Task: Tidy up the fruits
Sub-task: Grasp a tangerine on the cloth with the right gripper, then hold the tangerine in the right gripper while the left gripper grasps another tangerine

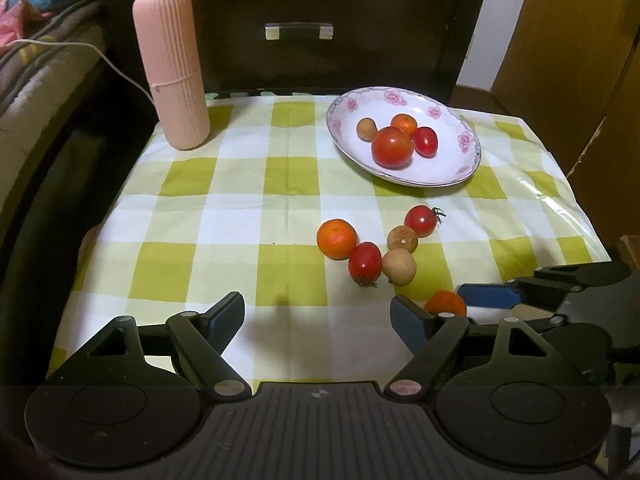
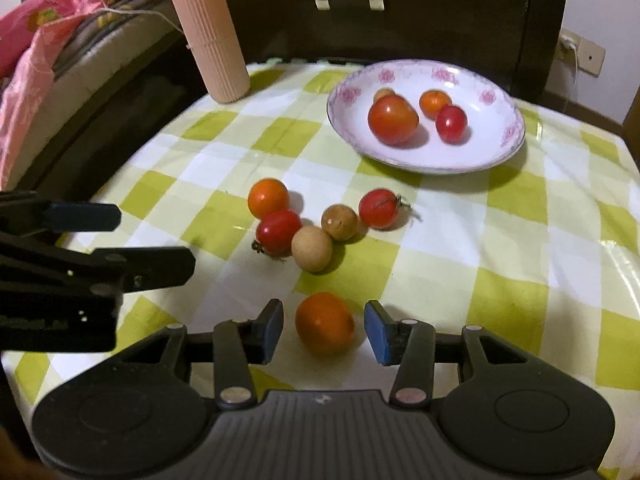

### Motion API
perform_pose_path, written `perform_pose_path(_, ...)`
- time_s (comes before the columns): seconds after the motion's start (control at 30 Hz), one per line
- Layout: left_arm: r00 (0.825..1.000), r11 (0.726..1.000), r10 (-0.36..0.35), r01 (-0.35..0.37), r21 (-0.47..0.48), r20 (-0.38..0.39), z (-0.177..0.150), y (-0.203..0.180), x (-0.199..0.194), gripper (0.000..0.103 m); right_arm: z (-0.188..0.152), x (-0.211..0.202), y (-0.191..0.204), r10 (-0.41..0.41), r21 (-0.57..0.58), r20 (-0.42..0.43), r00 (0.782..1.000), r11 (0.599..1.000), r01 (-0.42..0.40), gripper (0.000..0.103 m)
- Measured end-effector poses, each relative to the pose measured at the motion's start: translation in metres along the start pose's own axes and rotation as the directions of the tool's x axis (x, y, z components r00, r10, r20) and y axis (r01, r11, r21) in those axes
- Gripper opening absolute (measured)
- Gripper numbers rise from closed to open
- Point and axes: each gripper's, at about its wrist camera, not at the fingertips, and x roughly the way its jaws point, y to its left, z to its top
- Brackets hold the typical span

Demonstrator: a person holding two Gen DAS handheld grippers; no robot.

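Right up close, my right gripper (image 2: 324, 330) sat low over the green-and-white checked tablecloth (image 2: 500, 240), its blue-padded fingers (image 2: 378, 330) apart with a round orange fruit (image 2: 325, 323) between them; I saw a sliver of cloth on either side, so the pads were not pressing it. No earlier view to compare, so that was all I could call there. My left gripper (image 1: 318, 318) hovered just beside it, fingers spread wide over bare cloth, nothing between them.

A little further out, five loose fruits clustered together: a pale tan round fruit (image 2: 312, 249) touching a red cherry tomato (image 2: 279, 231), a second brownish round fruit (image 2: 339, 222) just behind, a smaller orange fruit (image 2: 268, 197) at the left end, and a red cherry tomato with a green stem (image 2: 379, 208) at the right end.

Beyond them stood the white ceramic plate with pink flowers on its rim (image 2: 496, 152), holding a large red tomato (image 2: 393, 119), a small orange fruit (image 2: 435, 103), a red cherry tomato (image 2: 451, 123) and a tan fruit (image 1: 366, 129) tucked behind. Far left, a tall ribbed pink plastic container (image 2: 208, 36) stood upright near the cloth's back corner, before a dark wooden drawer front (image 2: 440, 12).
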Motion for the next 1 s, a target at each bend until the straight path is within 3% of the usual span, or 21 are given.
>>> perform_pose_path(0.07,1.0,1.0,-0.008,0.008,-0.002,-0.001,0.002,-0.001,0.003,0.085,-0.001,0.001,-0.001,-0.008,0.0,0.0,1.0,1.0,0.008,0.039)
perform_pose_path(0.13,1.0,1.0,-0.013,0.013,-0.004,0.0,0.004,-0.001,0.008,0.084,-0.002,-0.001,-0.002,-0.012,0.002,0.001,1.0,1.0,0.012,0.03)
perform_pose_path(0.4,1.0,0.997,-0.021,0.02,0.07,0.009,0.01,-0.013,0.02,0.068,-0.004,-0.013,-0.009,0.005,0.029,0.011,1.0,1.0,-0.005,0.03)
perform_pose_path(0.63,0.998,0.996,-0.057,0.058,0.063,-0.006,0.022,-0.015,0.035,0.067,-0.006,-0.018,-0.019,0.033,0.082,0.016,0.999,0.996,-0.034,0.03)
perform_pose_path(1.0,0.997,0.993,-0.054,0.06,0.101,-0.059,0.022,-0.023,0.059,0.067,-0.007,-0.021,-0.021,0.046,0.106,0.007,0.999,0.993,-0.047,0.03)
